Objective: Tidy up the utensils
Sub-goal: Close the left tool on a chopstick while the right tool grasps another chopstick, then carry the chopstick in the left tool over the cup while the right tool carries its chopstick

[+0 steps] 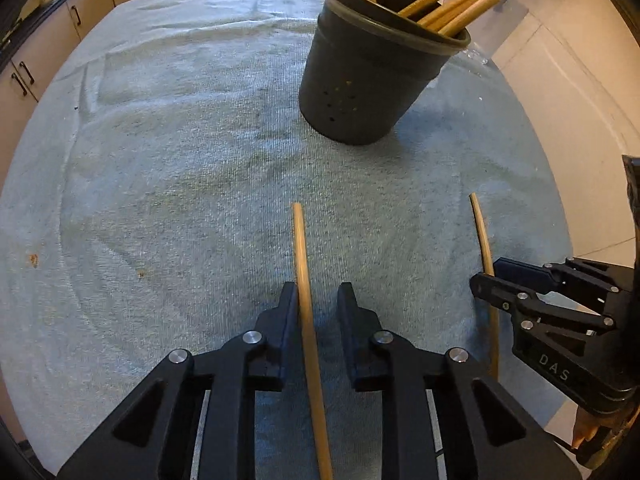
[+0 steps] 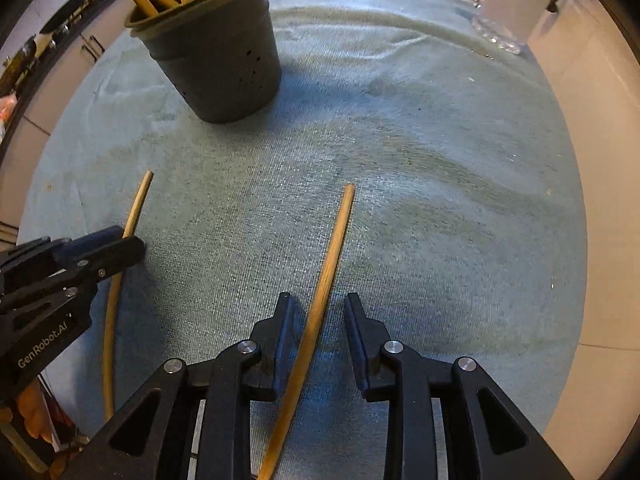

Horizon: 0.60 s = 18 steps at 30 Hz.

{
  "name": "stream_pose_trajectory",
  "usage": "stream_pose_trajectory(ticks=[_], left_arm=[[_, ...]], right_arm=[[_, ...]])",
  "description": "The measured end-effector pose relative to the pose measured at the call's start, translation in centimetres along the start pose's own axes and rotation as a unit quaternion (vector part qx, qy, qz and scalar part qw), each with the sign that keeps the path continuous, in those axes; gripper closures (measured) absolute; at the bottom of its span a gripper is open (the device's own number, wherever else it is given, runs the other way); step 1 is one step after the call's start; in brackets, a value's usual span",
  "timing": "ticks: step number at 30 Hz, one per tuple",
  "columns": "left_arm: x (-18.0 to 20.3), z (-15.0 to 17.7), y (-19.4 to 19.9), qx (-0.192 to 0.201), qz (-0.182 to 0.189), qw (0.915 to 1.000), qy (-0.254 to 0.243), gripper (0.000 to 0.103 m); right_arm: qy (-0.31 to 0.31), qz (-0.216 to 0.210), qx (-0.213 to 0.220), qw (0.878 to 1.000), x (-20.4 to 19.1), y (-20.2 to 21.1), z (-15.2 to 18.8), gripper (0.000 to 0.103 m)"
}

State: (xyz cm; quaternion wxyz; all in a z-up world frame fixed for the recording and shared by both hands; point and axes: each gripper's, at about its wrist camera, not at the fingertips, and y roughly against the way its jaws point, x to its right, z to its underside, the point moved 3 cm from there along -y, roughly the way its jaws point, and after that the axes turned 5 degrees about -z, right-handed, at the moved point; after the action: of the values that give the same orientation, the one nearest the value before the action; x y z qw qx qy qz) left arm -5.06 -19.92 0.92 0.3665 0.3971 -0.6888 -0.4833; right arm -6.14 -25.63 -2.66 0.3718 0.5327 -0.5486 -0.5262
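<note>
Two wooden chopsticks lie on a light blue towel (image 1: 160, 160). My left gripper (image 1: 318, 294) is open, its jaws on either side of one chopstick (image 1: 301, 248), which touches the left finger. My right gripper (image 2: 318, 304) is open around the other chopstick (image 2: 334, 240). Each gripper shows in the other's view: the right one (image 1: 490, 276) at the right edge, the left one (image 2: 124, 242) at the left edge, each over its own chopstick (image 1: 482, 232) (image 2: 138, 204). A dark grey holder (image 1: 360, 80) (image 2: 224, 68) with several chopsticks stands upright farther ahead.
The towel (image 2: 440, 160) covers a round table. A clear glass object (image 2: 504, 12) stands at the far right edge. Cabinets (image 1: 48, 40) and tiled floor (image 1: 580, 100) lie beyond the table edge.
</note>
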Motion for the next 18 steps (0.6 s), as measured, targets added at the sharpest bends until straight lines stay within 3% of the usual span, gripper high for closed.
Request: stream_pose_trajectory(ticks=[2, 3, 4, 7, 11, 18], left_arm=[[-0.2, 0.3, 0.2, 0.009, 0.003, 1.0, -0.001, 0.087], [-0.3, 0.6, 0.4, 0.017, -0.003, 0.9998, -0.005, 0.097], [-0.6, 0.9, 0.5, 0.026, -0.001, 0.9996, -0.005, 0.097], [-1.1, 1.8, 1.1, 0.045, 0.015, 0.9988, 0.007, 0.097], [-1.5, 2.8, 3.5, 0.08, 0.033, 0.9961, 0.012, 0.097], [-1.2, 4.5, 8.7, 0.155, 0.032, 0.9872, 0.017, 0.097]], right_arm=[[0.013, 0.007, 0.002, 1.0, -0.2, -0.1, -0.4, 0.081], [0.013, 0.005, 0.007, 1.0, -0.2, 0.0, -0.5, 0.09], [0.004, -0.005, 0.018, 1.0, 0.0, 0.0, -0.6, 0.092], [-0.019, -0.038, 0.045, 0.998, 0.3, 0.4, -0.6, 0.095], [-0.045, -0.093, 0.113, 0.988, 0.9, 1.9, -0.1, 0.096], [-0.03, -0.109, 0.253, 0.961, 0.4, 7.9, 1.6, 0.096]])
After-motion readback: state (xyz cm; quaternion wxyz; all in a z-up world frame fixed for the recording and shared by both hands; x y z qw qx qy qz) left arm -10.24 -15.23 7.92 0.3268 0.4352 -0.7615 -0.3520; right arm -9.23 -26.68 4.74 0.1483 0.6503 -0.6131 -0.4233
